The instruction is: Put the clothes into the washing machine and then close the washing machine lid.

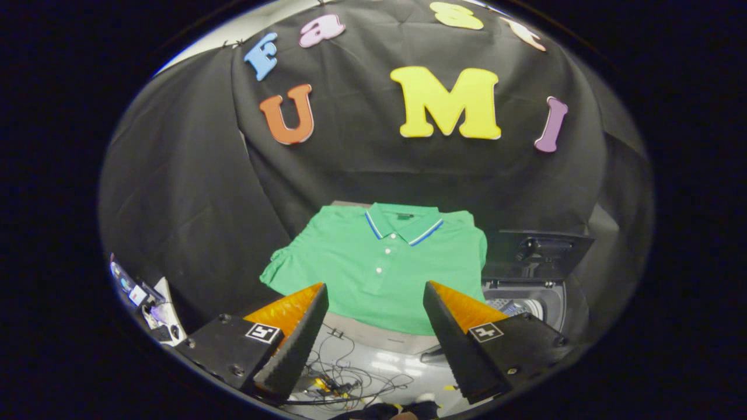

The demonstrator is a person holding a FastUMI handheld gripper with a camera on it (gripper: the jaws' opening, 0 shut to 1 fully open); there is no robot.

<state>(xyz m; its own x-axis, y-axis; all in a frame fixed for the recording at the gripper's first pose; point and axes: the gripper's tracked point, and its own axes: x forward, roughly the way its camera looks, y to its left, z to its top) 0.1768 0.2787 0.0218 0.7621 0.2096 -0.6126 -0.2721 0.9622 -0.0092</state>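
Claw spread wide, nothing between the fingers; polo lies just ahead of them.

Polo: green knit, flat, front up, blue-and-white striped collar, small white buttons down the placket, left sleeve bunched. It sits on a table with its hem at the near edge, which is bare and pale. Washer just right of the shirt, lid standing open, drum rim visible, contents can't tell. Open air between fingers and shirt. Floor below the table edge has tangled cables.
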